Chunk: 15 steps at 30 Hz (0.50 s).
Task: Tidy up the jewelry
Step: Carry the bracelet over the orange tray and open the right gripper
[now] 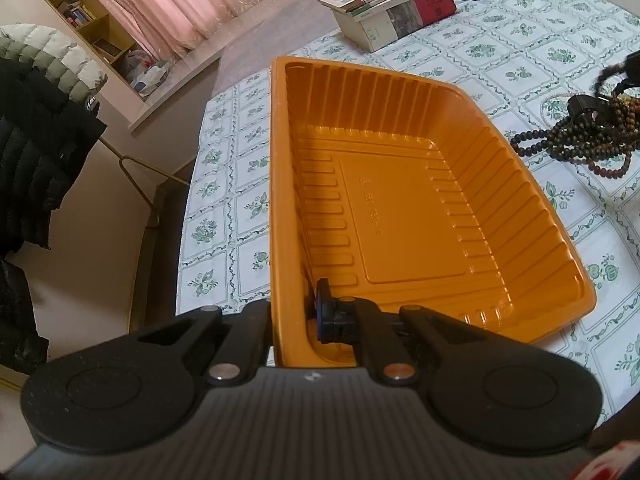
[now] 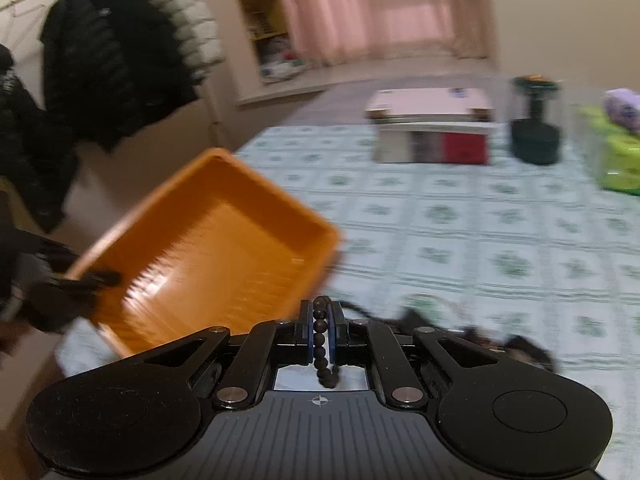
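An orange ribbed plastic tray point(image 1: 400, 208) lies on the floral tablecloth, nothing inside it. My left gripper point(image 1: 296, 312) is shut on the tray's near left wall, one finger inside and one outside. In the right wrist view the same tray point(image 2: 208, 248) sits at the left, with the left gripper point(image 2: 86, 282) clamped on its rim. My right gripper point(image 2: 320, 326) is shut on a strand of dark round beads point(image 2: 322, 344), which runs up between the pads and hangs behind them. A heap of brown bead strings point(image 1: 580, 140) lies on the cloth right of the tray.
A stack of books point(image 1: 394, 4) and a dark green jar point(image 2: 534, 124) stand at the far side of the table, green packets point(image 2: 618, 160) at the far right. Black coats point(image 2: 108, 68) hang on a rack left of the table, off its edge.
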Available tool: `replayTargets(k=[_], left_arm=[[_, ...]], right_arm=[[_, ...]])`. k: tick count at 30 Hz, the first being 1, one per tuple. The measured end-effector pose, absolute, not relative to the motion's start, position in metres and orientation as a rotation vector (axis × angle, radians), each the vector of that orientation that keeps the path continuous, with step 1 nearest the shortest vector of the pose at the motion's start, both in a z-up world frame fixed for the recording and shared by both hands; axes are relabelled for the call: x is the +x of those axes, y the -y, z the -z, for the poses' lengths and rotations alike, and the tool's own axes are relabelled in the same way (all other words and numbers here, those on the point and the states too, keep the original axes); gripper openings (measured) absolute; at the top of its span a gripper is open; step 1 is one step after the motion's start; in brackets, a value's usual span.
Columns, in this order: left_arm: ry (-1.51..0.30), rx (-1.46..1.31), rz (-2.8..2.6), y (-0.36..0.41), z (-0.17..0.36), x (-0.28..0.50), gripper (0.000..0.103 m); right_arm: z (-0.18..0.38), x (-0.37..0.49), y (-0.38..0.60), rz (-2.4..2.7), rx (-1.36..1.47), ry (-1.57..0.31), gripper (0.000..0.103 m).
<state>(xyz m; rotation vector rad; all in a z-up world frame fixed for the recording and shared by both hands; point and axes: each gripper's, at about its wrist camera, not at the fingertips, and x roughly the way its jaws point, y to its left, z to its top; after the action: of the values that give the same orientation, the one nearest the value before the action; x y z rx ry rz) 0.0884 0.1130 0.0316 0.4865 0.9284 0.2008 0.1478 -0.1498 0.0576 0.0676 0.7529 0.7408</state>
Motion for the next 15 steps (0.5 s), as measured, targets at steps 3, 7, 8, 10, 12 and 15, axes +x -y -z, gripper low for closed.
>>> replayTargets(k=[3, 7, 8, 10, 12, 15], left_arm=[[-0.93, 0.474, -0.199, -0.114, -0.032, 0.089, 0.004], [-0.931, 0.453, -0.197, -0.115, -0.032, 0.089, 0.004], [-0.931, 0.448, -0.196, -0.116, -0.033, 0.089, 0.004], [-0.932, 0.443, -0.194, -0.117, -0.032, 0.089, 0.004], [-0.933, 0.435, -0.194, -0.118, -0.031, 0.088, 0.004], [-0.932, 0.432, -0.194, -0.118, -0.03, 0.087, 0.004]], right_arm=[[-0.059, 0.143, 0.119, -0.806, 0.078, -0.76, 0.007], [-0.05, 0.132, 0.08, -0.839, 0.024, -0.757, 0.007], [-0.046, 0.131, 0.072, -0.843, 0.01, -0.76, 0.007], [-0.038, 0.127, 0.059, -0.843, -0.015, -0.763, 0.007], [-0.029, 0.128, 0.051, -0.849, -0.019, -0.777, 0.007], [-0.021, 0.132, 0.052, -0.881, 0.043, -0.798, 0.008]])
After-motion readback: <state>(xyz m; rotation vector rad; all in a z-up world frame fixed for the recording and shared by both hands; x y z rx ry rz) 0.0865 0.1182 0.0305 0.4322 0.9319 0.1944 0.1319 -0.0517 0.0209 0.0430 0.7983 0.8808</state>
